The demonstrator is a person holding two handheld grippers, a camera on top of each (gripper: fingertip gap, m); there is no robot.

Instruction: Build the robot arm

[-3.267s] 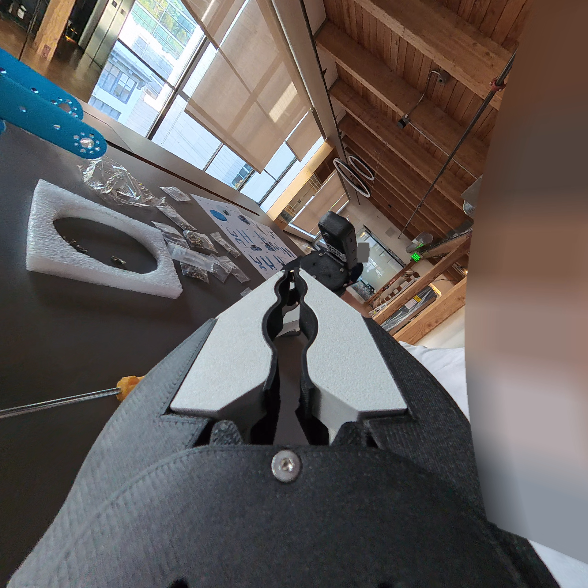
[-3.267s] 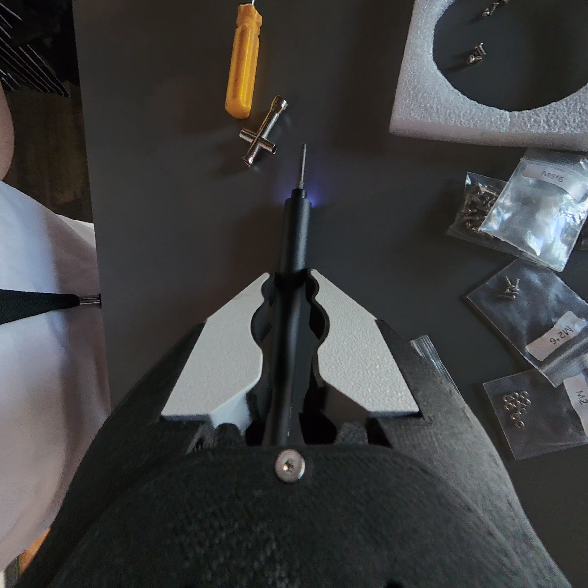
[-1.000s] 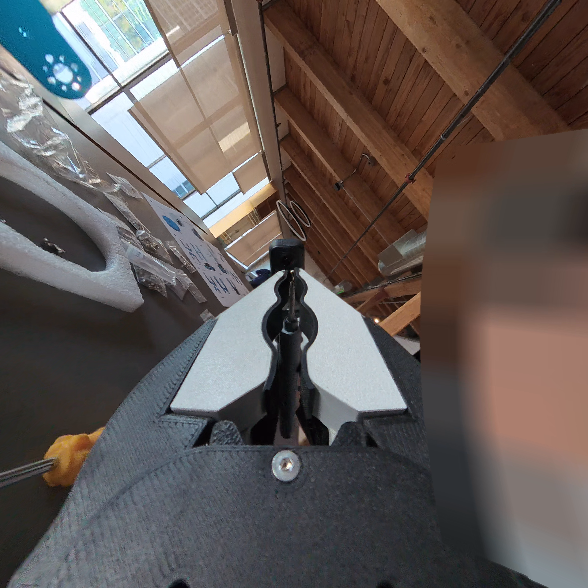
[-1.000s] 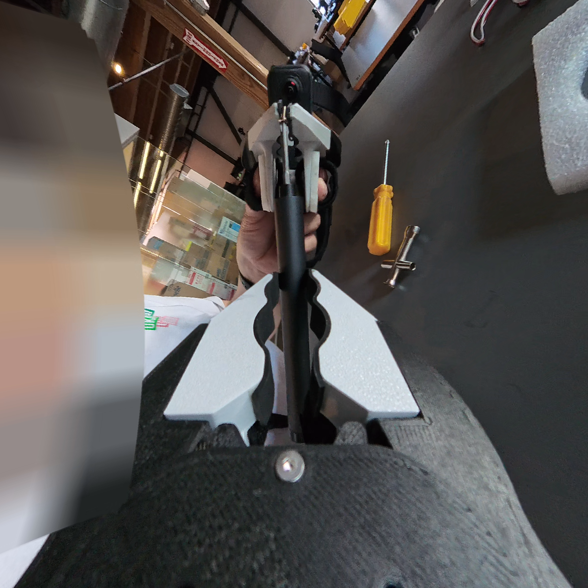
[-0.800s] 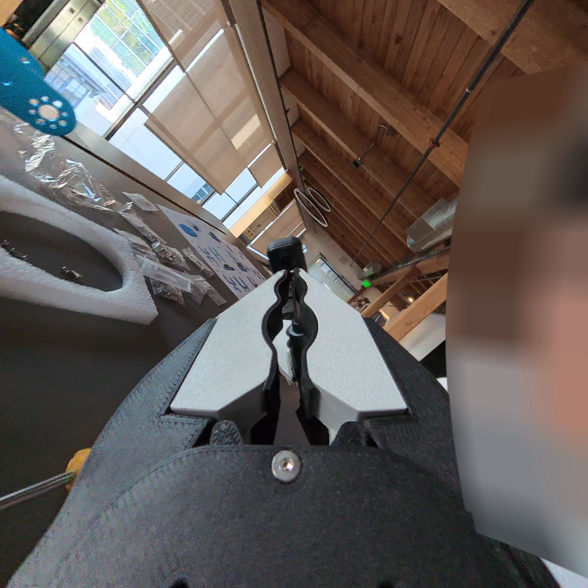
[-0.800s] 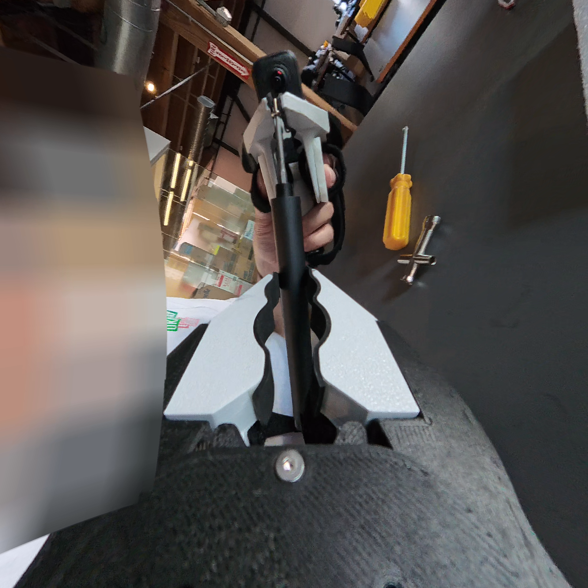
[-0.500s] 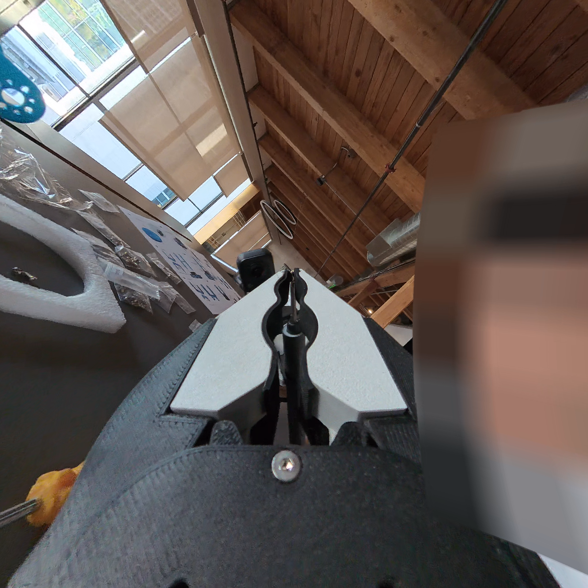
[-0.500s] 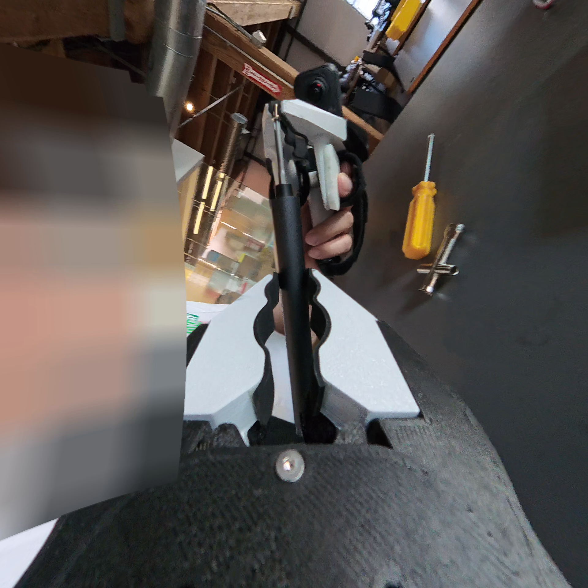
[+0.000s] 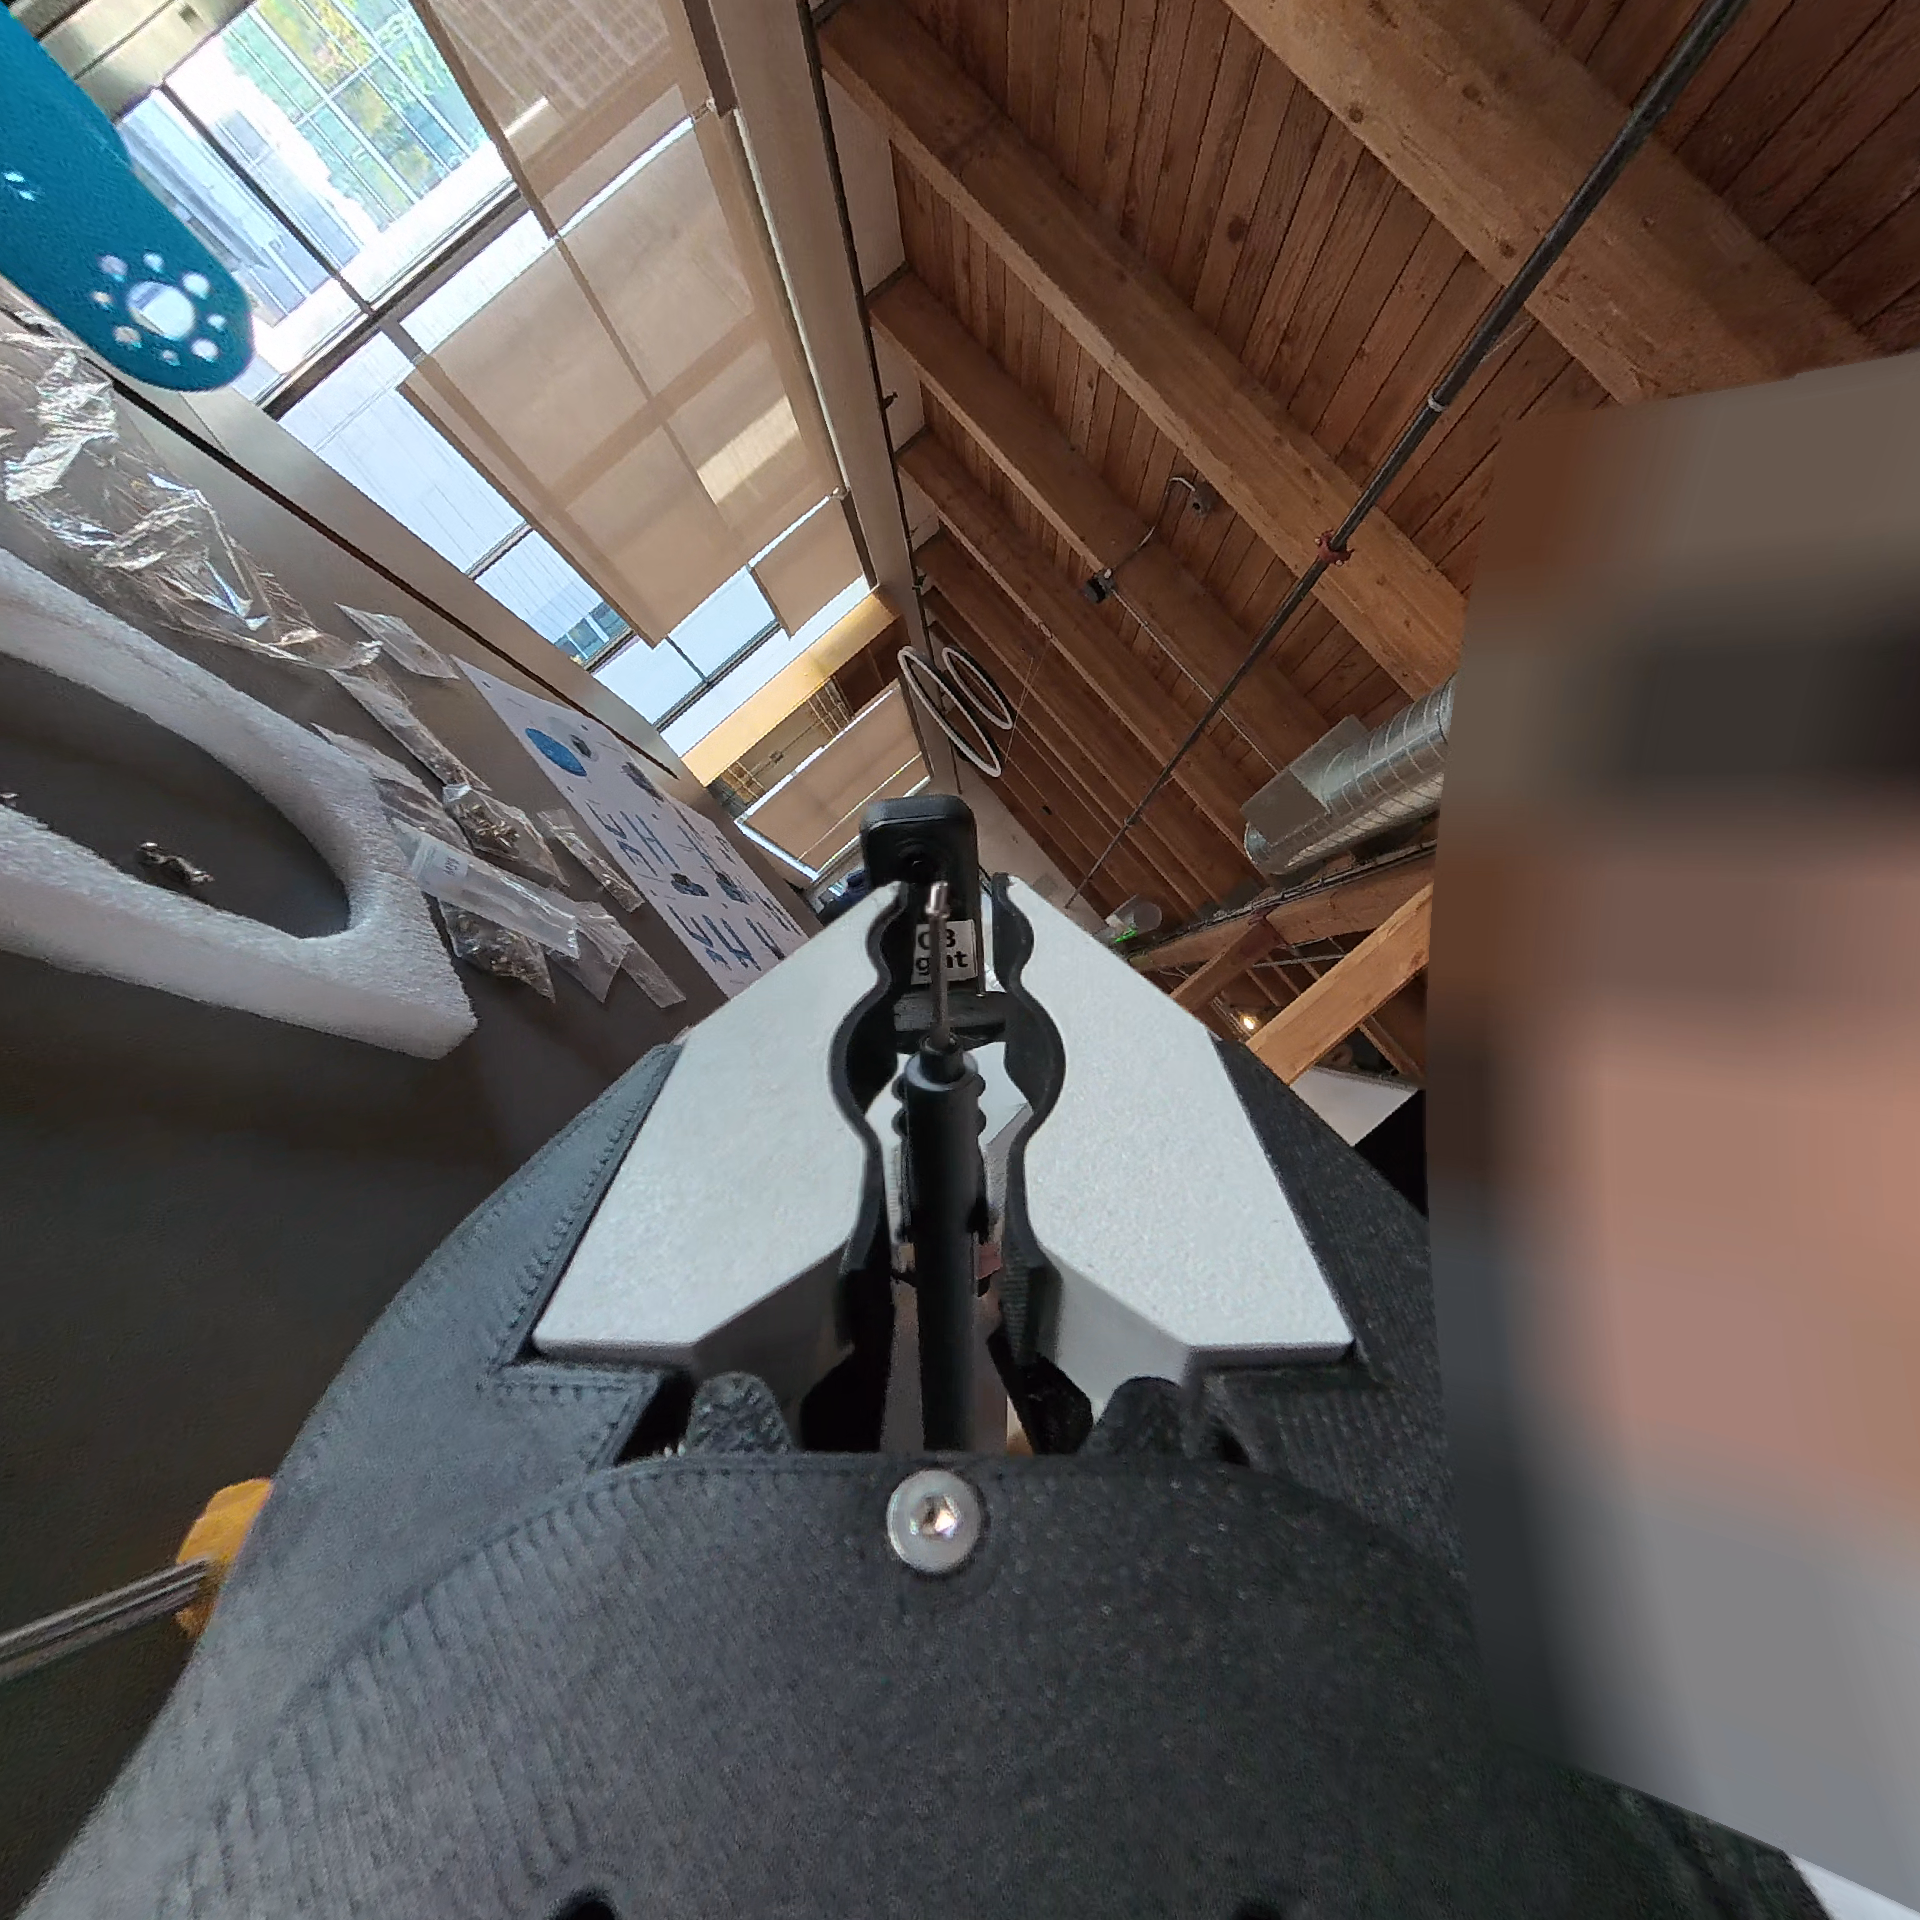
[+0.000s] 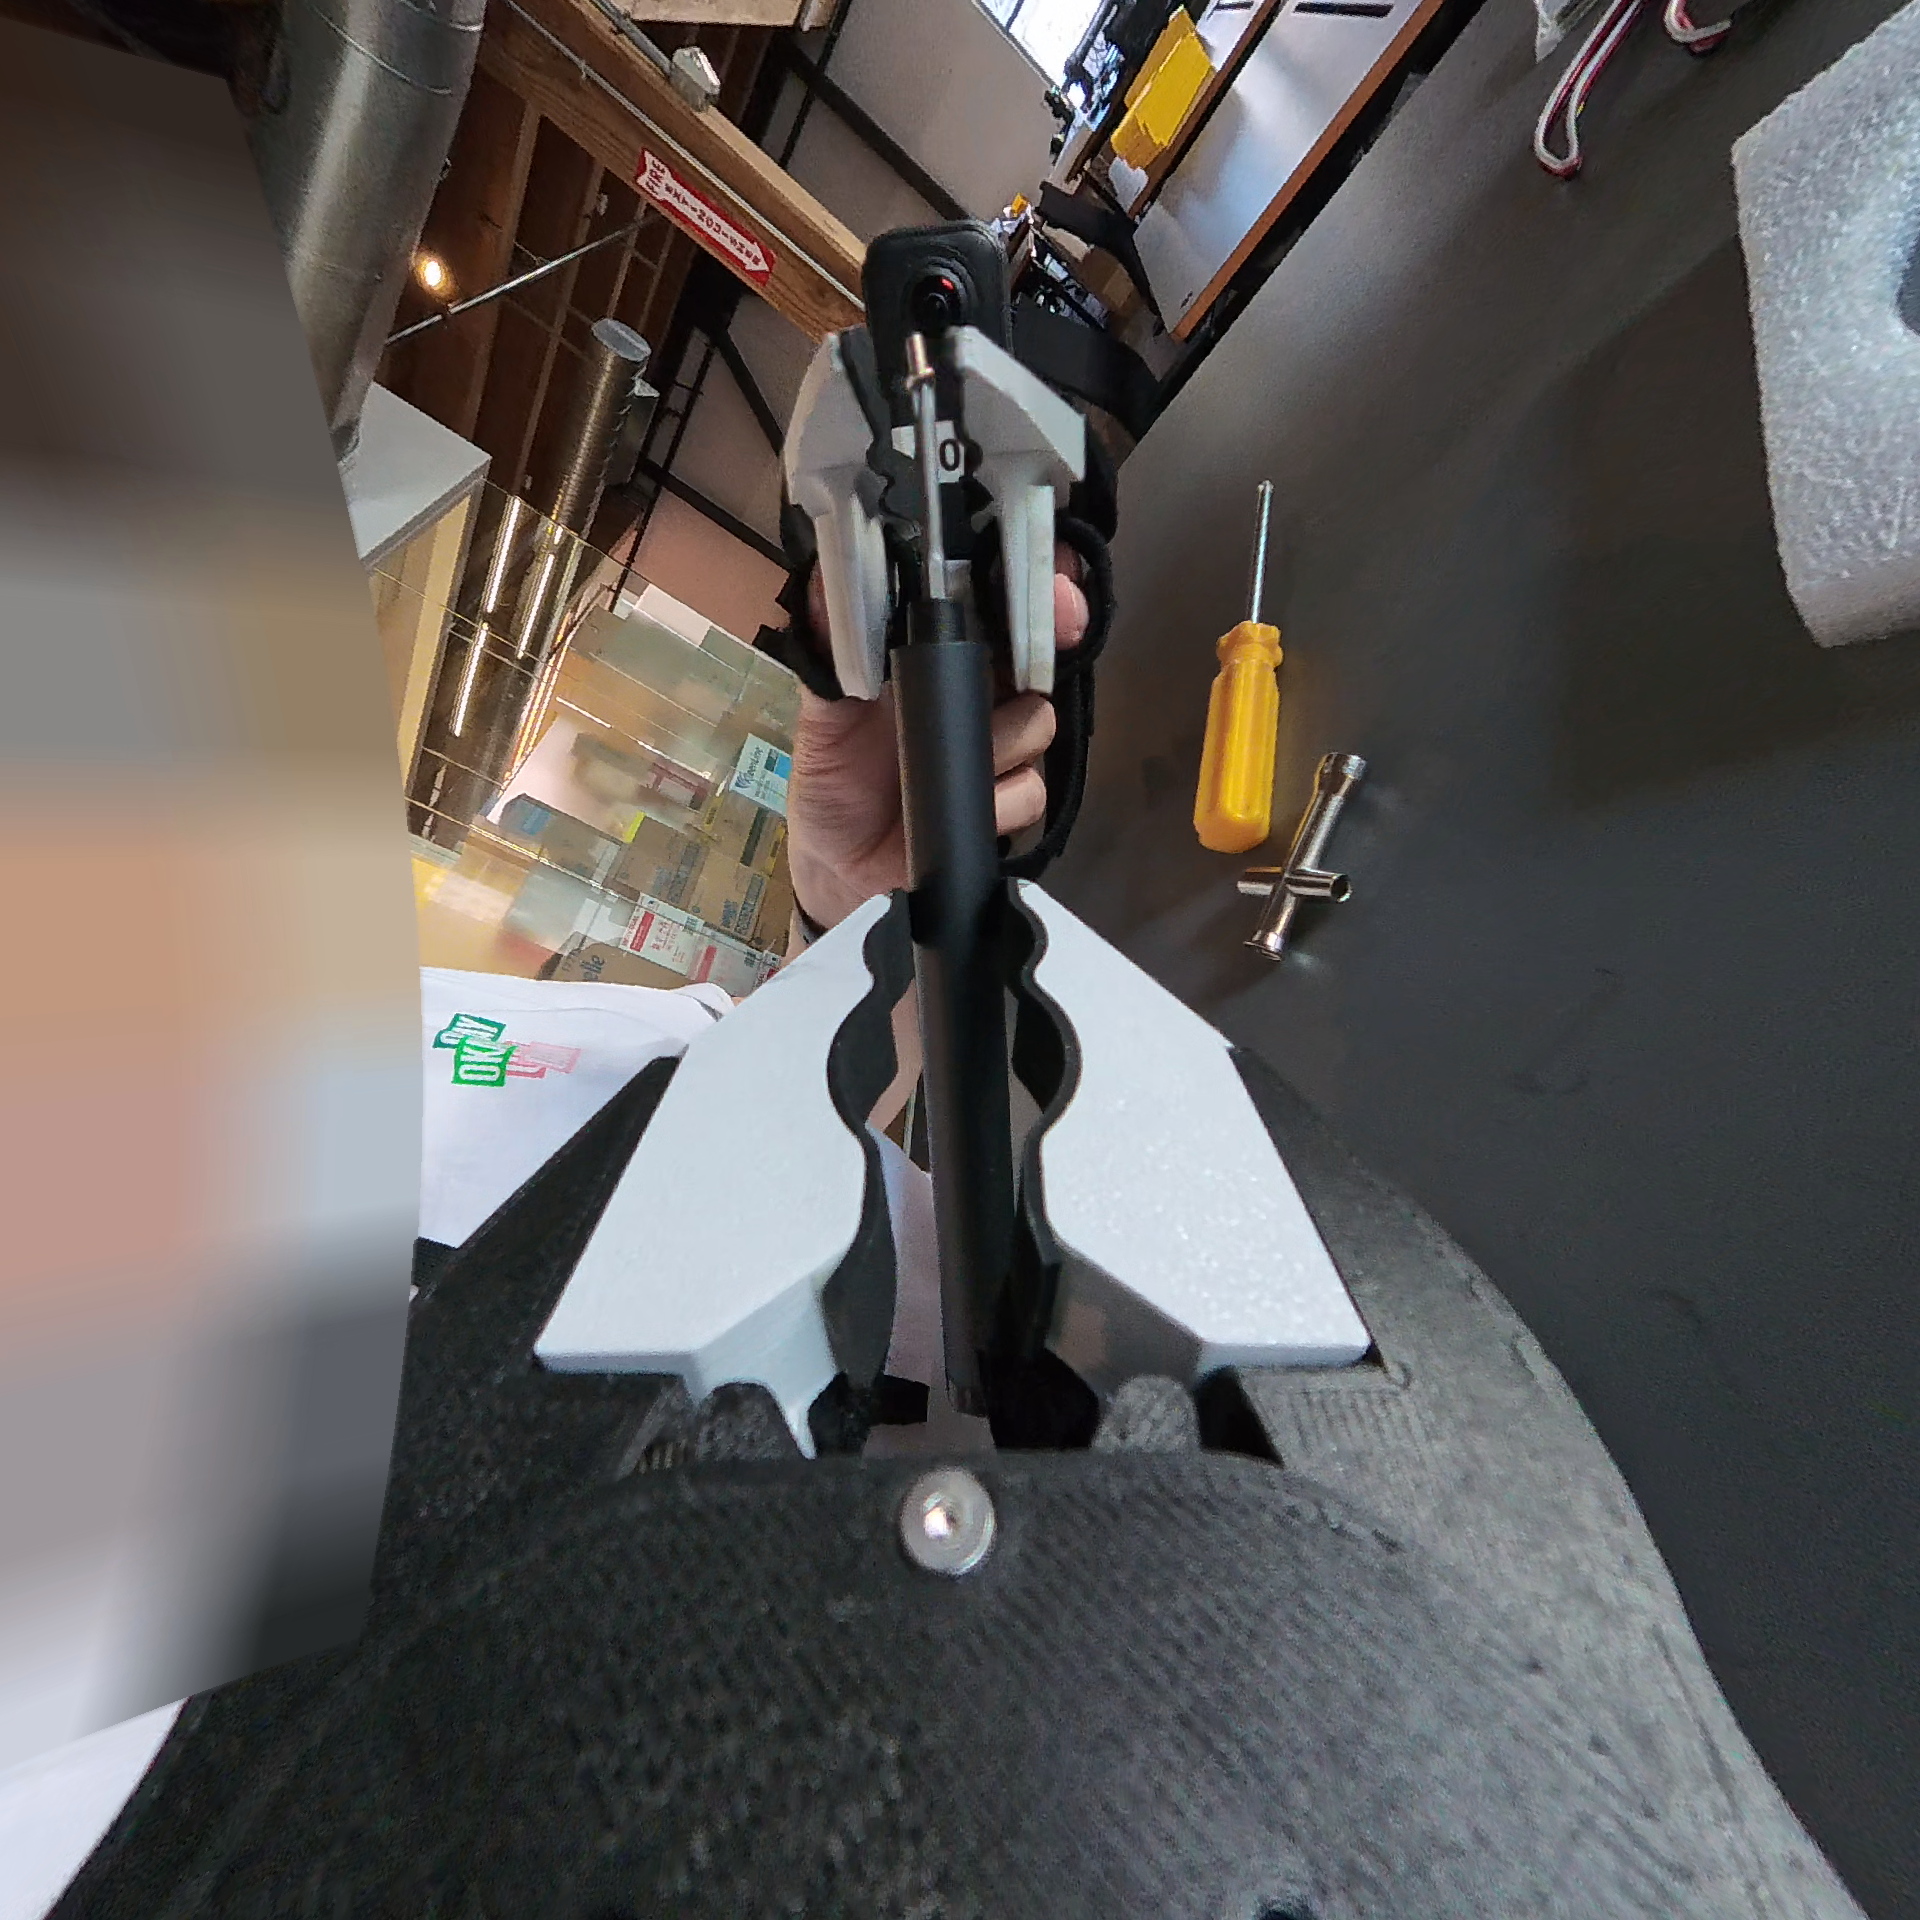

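My right gripper (image 10: 958,904) is shut on a black powered screwdriver (image 10: 951,790), held off the dark table (image 10: 1558,1091) with its thin bit pointing at my left gripper (image 10: 948,675). In the left wrist view my left gripper (image 9: 943,914) is open, its jaws a little apart on either side of the screwdriver (image 9: 940,1195). The bit runs between the fingertips without being clamped. A small metal piece (image 9: 938,891) sits at the bit's tip. A hand (image 10: 852,800) holds the left gripper.
A yellow screwdriver (image 10: 1236,748) and a metal cross wrench (image 10: 1299,883) lie on the table. A white foam frame (image 9: 208,935) holds loose screws. Several small bags of screws (image 9: 499,914), a printed sheet (image 9: 665,842) and a blue perforated plate (image 9: 104,260) lie beyond it. Left tips to right tips: about 9 centimeters.
My left gripper was shut at the bit's tip half a second ago and has opened. The screwdriver now reaches deeper between its jaws. The right gripper keeps its hold.
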